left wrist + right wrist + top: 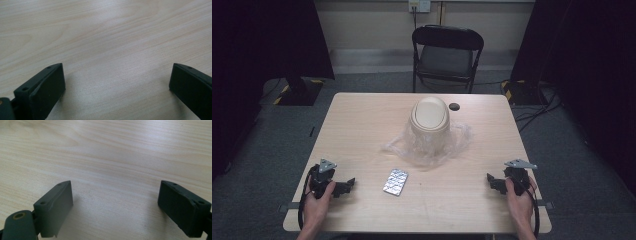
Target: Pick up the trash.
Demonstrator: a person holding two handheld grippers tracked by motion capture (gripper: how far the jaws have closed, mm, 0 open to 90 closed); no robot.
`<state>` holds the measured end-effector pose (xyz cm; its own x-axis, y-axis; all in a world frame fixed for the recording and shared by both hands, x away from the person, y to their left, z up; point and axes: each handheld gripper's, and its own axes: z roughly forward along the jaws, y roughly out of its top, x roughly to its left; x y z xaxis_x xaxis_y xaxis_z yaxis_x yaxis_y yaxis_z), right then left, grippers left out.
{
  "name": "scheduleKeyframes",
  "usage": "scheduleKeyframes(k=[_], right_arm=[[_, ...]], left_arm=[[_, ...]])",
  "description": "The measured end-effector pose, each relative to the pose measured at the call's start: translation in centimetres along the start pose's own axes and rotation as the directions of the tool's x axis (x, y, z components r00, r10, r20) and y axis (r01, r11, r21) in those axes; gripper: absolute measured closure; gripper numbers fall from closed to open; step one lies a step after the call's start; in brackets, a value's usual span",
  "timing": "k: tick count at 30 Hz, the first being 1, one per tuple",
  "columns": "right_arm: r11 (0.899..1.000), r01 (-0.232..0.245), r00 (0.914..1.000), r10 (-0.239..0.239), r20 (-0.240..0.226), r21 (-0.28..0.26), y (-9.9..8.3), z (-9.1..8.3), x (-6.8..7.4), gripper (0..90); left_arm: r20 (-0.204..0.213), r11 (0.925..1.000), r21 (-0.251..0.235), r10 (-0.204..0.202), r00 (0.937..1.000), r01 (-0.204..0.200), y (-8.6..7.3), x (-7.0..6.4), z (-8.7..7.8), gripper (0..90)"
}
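A small beige bin with a domed swing lid stands at the table's middle, on a crumpled clear plastic bag. A silver blister pack lies flat in front of it. My left gripper rests on the table near the front left, open, jaws pointing right toward the pack. My right gripper rests near the front right, open, jaws pointing left. In the left gripper view the open gripper has bare wood between its jaws. So does the open gripper in the right gripper view.
The light wooden table has a dark round cable hole behind the bin. A black folding chair stands beyond the far edge. Cables lie on the grey floor at the right.
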<state>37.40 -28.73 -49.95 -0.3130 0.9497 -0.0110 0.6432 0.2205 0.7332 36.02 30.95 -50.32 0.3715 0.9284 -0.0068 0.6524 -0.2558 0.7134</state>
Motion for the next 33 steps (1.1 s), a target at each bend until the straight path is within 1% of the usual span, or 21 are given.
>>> scheduleKeyframes(k=[6,7,11,12,13,14,15,16,17,18,19,20,22,25,26,28,29,30,31,32,33], right_arm=[[1.000,0.001,1.0000,-0.001,-0.002,0.002,-0.1,-0.1,0.1,11.7],[1.000,0.001,1.0000,-0.001,-0.003,0.001,-0.1,-0.1,0.1,11.7],[1.000,0.003,1.0000,-0.003,-0.003,0.000,-0.1,-0.1,0.0,11.7],[1.000,0.003,1.0000,-0.003,-0.003,0.000,-0.1,-0.1,0.0,11.7],[1.000,0.003,1.0000,-0.003,-0.003,0.000,-0.1,-0.1,0.0,11.7],[1.000,0.003,1.0000,-0.003,-0.003,0.000,-0.1,-0.1,0.0,11.7],[1.000,0.004,1.0000,-0.004,-0.004,0.000,-0.1,-0.1,0.0,11.7],[1.000,0.004,1.0000,-0.004,-0.004,0.000,-0.1,-0.1,0.0,11.7],[1.000,0.003,1.0000,-0.003,-0.003,0.000,-0.1,-0.1,0.0,11.7],[1.000,0.003,1.0000,-0.003,-0.003,0.000,-0.1,-0.1,0.0,11.7],[1.000,0.002,1.0000,-0.002,-0.003,0.000,-0.1,-0.1,0.0,11.7],[1.000,0.002,1.0000,-0.002,-0.003,0.000,-0.1,-0.1,0.0,11.7],[1.000,0.003,1.0000,-0.003,-0.005,0.000,-0.1,-0.1,0.0,11.6],[1.000,0.003,1.0000,-0.003,-0.007,0.000,-0.1,-0.1,0.0,11.6],[1.000,0.003,1.0000,-0.003,-0.007,0.000,-0.1,-0.1,0.0,11.6],[1.000,0.003,1.0000,-0.003,-0.007,0.000,-0.1,-0.1,0.0,11.5],[1.000,0.003,1.0000,-0.003,-0.007,0.000,-0.1,-0.1,0.0,11.5],[1.000,0.004,1.0000,-0.004,-0.007,0.000,-0.1,-0.1,0.0,11.6],[1.000,0.003,1.0000,-0.003,-0.007,0.000,-0.1,-0.1,0.0,11.5],[1.000,0.003,1.0000,-0.003,-0.007,0.000,-0.1,-0.1,0.0,11.5],[1.000,0.004,1.0000,-0.004,-0.007,0.000,-0.1,-0.1,0.0,11.5]], left_arm=[[0.004,1.0000,0.002,0.005,1.0000,-0.005,0.0,0.1,0.0,0.0],[0.002,1.0000,-0.003,-0.003,1.0000,0.003,0.1,0.1,0.1,0.2],[0.006,0.9999,-0.011,0.000,1.0000,0.000,0.1,0.2,0.0,1.8],[0.006,0.9999,-0.011,0.000,1.0000,0.000,0.1,0.2,0.0,4.9],[0.002,0.9995,-0.031,0.007,1.0000,-0.007,0.0,0.3,-0.2,9.3],[0.002,0.9995,-0.031,0.007,1.0000,-0.007,0.0,0.3,-0.2,16.2],[-0.005,0.9990,-0.045,0.004,1.0000,-0.005,-0.1,0.4,-0.4,20.2],[-0.009,0.9988,-0.049,-0.008,0.9999,0.008,-0.1,0.4,-0.4,20.2],[-0.014,0.9986,-0.050,-0.018,0.9997,0.017,0.0,0.5,-0.3,14.5],[-0.014,0.9986,-0.050,-0.018,0.9997,0.017,0.0,0.5,-0.3,17.3],[-0.013,0.9985,-0.053,-0.008,0.9999,0.007,0.1,0.4,-0.5,17.4],[-0.013,0.9985,-0.053,-0.008,0.9999,0.007,0.1,0.4,-0.5,16.1],[0.037,0.9964,-0.082,-0.019,0.9991,0.022,0.4,0.0,-0.9,16.5],[0.077,0.9943,-0.105,-0.007,0.9970,0.016,0.8,-0.6,-1.4,16.3],[0.077,0.9943,-0.105,-0.007,0.9970,0.016,0.8,-0.6,-1.4,16.2],[0.128,0.9920,-0.125,0.000,0.9917,0.016,1.4,-1.3,-1.7,16.2],[0.128,0.9920,-0.125,0.000,0.9917,0.016,1.4,-1.3,-1.7,16.1],[0.138,0.9923,-0.124,0.020,0.9903,-0.003,1.6,-1.5,-1.8,16.1],[0.144,0.9924,-0.118,0.052,0.9882,-0.035,2.0,-2.0,-1.8,16.4],[0.144,0.9924,-0.118,0.052,0.9882,-0.035,2.0,-2.0,-1.8,16.4],[0.155,0.9910,-0.120,0.077,0.9848,-0.059,2.3,-2.4,-1.7,16.4]])
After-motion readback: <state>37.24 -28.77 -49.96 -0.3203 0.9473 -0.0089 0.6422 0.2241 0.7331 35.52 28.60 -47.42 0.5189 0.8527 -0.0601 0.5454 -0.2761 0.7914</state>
